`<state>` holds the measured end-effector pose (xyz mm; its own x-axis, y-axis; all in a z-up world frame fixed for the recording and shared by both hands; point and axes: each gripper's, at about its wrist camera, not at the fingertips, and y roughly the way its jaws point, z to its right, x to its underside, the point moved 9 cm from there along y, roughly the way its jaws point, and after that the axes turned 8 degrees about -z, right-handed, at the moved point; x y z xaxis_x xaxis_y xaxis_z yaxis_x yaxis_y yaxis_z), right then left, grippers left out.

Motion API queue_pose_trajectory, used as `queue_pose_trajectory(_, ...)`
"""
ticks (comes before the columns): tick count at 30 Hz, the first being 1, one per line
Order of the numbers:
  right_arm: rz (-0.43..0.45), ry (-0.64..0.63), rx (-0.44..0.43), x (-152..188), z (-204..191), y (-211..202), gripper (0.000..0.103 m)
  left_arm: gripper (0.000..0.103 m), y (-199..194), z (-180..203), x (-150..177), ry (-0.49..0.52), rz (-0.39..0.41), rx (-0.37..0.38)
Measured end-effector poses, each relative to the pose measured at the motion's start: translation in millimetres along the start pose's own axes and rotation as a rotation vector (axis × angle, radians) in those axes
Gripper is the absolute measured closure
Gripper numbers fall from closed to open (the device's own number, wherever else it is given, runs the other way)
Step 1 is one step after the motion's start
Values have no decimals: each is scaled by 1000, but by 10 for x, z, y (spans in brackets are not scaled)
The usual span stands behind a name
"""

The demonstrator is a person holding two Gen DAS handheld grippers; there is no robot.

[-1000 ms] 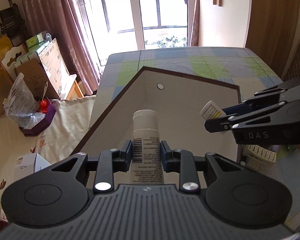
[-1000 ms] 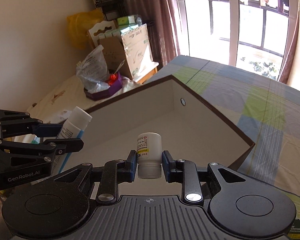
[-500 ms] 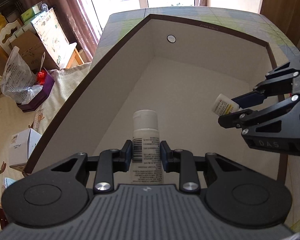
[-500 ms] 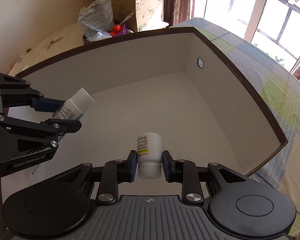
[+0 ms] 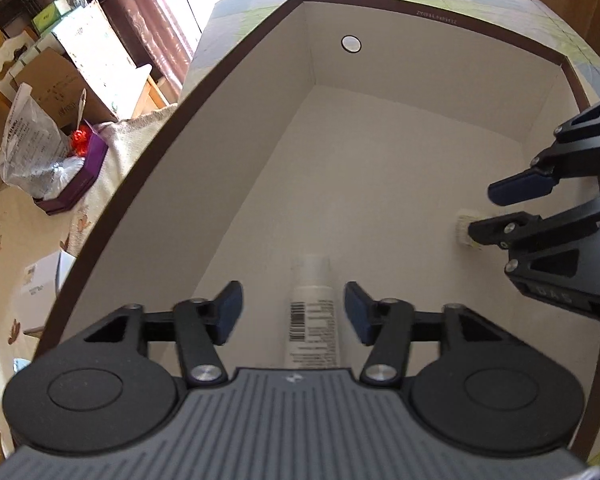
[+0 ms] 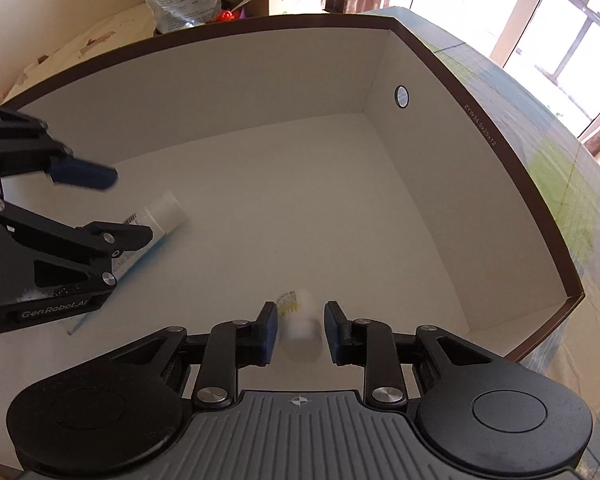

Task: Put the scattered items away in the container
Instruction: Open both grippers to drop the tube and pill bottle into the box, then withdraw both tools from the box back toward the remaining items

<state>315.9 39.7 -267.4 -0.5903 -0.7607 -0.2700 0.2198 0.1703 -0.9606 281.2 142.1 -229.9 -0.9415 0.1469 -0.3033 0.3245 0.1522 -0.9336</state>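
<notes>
Both the left tongs [image 5: 292, 312] and right tongs [image 6: 298, 332] gape, gripping nothing. The tube [image 5: 312, 320] and small bottle [image 6: 300, 334] lie in the box [image 6: 500, 184]. Both look light and slick; grip mid-body

Your left black two-finger gripper with blue pads [image 5: 292, 312]: jaws spread wide, pads gripping nothing, pointed downward. Your right black two-finger gripper with blue pads [image 6: 298, 332]: jaws parted, narrower gap than left, also angled down. Both grippers close together, side by side, fingertips converging slightly.
</notes>
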Motion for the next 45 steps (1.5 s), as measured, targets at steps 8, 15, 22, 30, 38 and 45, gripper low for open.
queue_pose_trajectory(8, 85, -33, 54, 7, 102, -204, 10, 15, -20, -42, -64, 3, -1, -21)
queue_pose_trajectory(15, 131, -45, 42, -27, 5, -345, 10, 12, -110, -24, -39, -7, 2, -13)
queue_pose_trajectory(22, 207, 3, 19, -38, -75, -648, 10, 10, -371, -28, -27, -19, 37, -5)
queue_pose_trajectory(30, 259, 73, 2, -17, -63, -1050, 10, 9, -810, -16, -60, -27, 81, -7)
queue_pose_trajectory(38, 228, 187, 10, 137, 106, -1337, 10, 8, -1168, -32, 62, -50, 84, 17)
queue_pose_trajectory(45, 216, 268, -33, 325, 83, -1522, 10, 7, -1427, -13, 255, -64, 86, 15)
